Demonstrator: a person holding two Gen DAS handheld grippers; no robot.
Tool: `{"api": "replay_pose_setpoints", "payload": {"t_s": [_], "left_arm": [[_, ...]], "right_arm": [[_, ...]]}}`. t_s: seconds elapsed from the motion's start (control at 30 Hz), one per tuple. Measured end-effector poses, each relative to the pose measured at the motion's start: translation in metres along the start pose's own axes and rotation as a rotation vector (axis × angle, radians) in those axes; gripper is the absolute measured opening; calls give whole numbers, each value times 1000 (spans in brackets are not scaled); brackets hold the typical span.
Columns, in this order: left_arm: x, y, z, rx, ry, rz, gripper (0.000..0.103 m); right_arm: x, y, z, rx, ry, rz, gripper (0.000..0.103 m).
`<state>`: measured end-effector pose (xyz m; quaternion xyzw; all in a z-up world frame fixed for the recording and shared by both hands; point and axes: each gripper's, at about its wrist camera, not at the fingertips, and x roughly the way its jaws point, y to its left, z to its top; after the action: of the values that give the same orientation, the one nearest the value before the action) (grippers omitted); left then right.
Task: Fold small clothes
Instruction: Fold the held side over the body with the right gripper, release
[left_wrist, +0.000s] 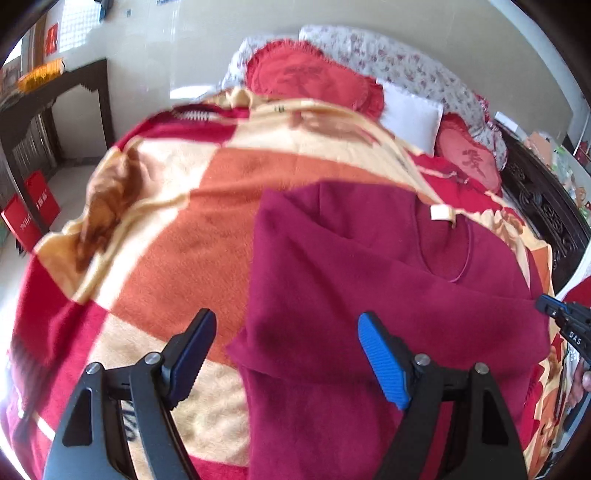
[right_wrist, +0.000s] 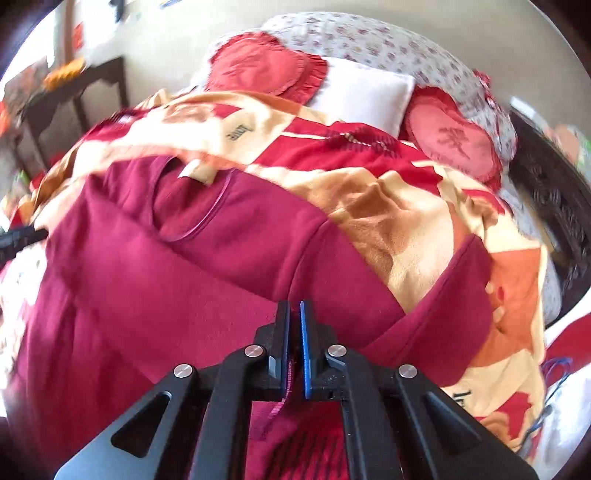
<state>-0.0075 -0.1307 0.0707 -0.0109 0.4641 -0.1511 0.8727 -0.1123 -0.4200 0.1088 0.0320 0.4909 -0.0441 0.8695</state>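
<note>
A maroon fleece top (left_wrist: 369, 280) lies on the patterned blanket (left_wrist: 207, 206), its neckline and white label (left_wrist: 441, 213) at the far side, its left part folded over the body. My left gripper (left_wrist: 286, 332) is open and empty, just above the top's near left edge. My right gripper (right_wrist: 294, 314) is shut on a fold of the maroon top (right_wrist: 166, 280) near its right sleeve (right_wrist: 443, 306). The right gripper's tip also shows at the right edge of the left wrist view (left_wrist: 554, 308).
The bed holds red embroidered cushions (left_wrist: 306, 79), a white pillow (left_wrist: 410, 114) and a floral quilt (left_wrist: 406, 66) at its head. A dark carved bed frame (left_wrist: 546, 206) runs along the right. A dark wooden table (left_wrist: 48, 110) and red bags (left_wrist: 31, 210) stand at the left.
</note>
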Motion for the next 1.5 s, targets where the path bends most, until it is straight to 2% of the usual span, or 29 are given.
{"api": "replay_pose_setpoints", "payload": {"t_s": [0.07,0.17,0.23,0.27,0.33,0.4,0.47,0.5,0.6,0.67,0.73,0.83,0.93,1.07,1.2,1.27,1.3,1.33,1.43,1.5], "left_arm": [[6,-8,-4,14,29,-15,83],[11,-20,-10,69,48,0,83],[13,-27,-14,121,47,15,84],[16,-29,-17,140,48,28,85],[27,-32,-21,157,64,49,86],[35,-37,-24,172,88,62,88],[37,-42,-27,199,82,81,89],[36,-45,-28,216,83,82,89],[26,-45,-28,229,74,65,89],[14,-43,-24,224,42,61,89],[3,-43,-19,215,15,47,89],[-9,-43,-12,177,-9,12,89],[-14,-42,-9,142,-1,-11,89],[-12,-42,-10,145,18,7,89],[-6,-38,-15,129,50,20,89],[-3,-35,-15,116,64,20,89],[-2,-34,-15,110,67,17,89],[-3,-34,-15,106,66,12,89],[-5,-35,-14,105,56,4,89],[-7,-35,-11,99,49,0,89]], "right_arm": [[14,1,-3,-2,16,-12,0],[31,4,-4,-58,22,-174,0],[26,-5,-4,10,42,-119,0],[14,-8,-6,63,15,-57,0],[1,-6,-11,79,-15,13,3],[7,8,-19,52,18,51,4],[37,22,-34,33,144,78,4],[47,24,-38,29,175,75,4],[33,18,-35,46,127,98,5],[12,-3,-27,110,61,106,11],[0,-29,-19,181,21,71,20],[-3,-88,-10,374,-4,4,29],[12,-135,-1,519,16,-67,30],[37,-172,9,646,19,-57,30],[65,-188,9,722,44,-3,29],[73,-189,6,721,53,9,18],[74,-186,4,707,46,-15,0],[69,-185,2,685,27,-30,0],[39,-182,1,659,-55,0,0],[11,-173,4,615,-118,65,0]]}}
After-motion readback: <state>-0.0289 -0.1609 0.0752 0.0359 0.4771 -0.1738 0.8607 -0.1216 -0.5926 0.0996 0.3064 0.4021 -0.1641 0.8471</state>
